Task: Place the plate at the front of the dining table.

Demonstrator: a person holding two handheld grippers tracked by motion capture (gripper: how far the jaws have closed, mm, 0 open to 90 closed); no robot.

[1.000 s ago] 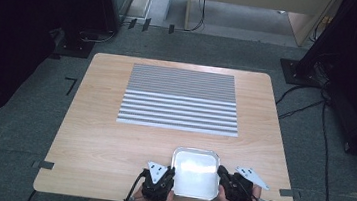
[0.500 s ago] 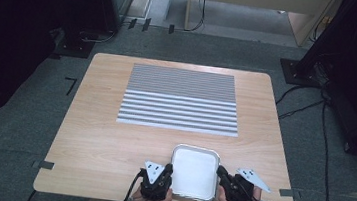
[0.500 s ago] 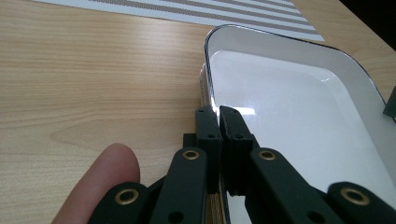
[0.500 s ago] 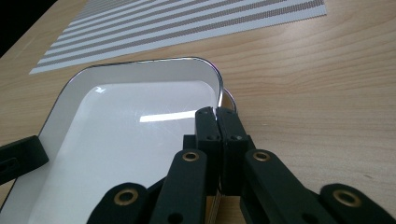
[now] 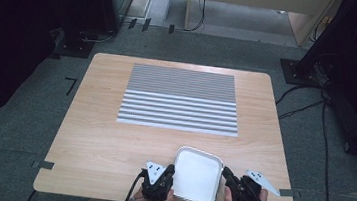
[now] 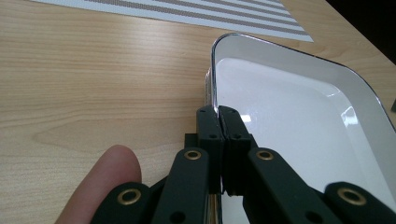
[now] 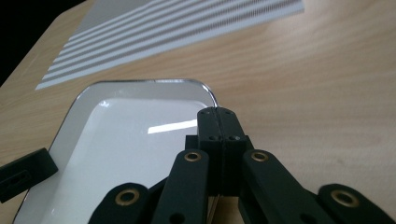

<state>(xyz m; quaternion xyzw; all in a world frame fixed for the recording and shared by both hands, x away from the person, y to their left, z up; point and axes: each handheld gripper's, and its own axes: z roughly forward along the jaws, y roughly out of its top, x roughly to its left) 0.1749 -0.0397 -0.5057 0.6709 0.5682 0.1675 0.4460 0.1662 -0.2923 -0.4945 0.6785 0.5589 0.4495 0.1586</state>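
A white rectangular tray [image 5: 197, 177] with a thin dark rim lies at the near edge of the wooden table [image 5: 97, 137], between a person's two hands. My left gripper [image 5: 171, 170] is shut on the tray's left rim. In the left gripper view its jaws [image 6: 218, 112] pinch that rim, with the tray [image 6: 299, 121] spreading to the right and a finger [image 6: 109, 177] beside them. My right gripper [image 5: 224, 172] is shut on the tray's right rim. In the right gripper view its jaws [image 7: 218, 113] clamp the rim of the tray [image 7: 130, 135]. The tray holds nothing.
A grey-and-white striped mat [image 5: 180, 99] covers the far middle of the table. The table's near edge runs just under the hands. Dark equipment [image 5: 101, 2] and cables [image 5: 324, 126] stand on the carpet around the table.
The tray's near end now reaches slightly closer to the table's front edge and its glare has gone. Both hands stay where they were.
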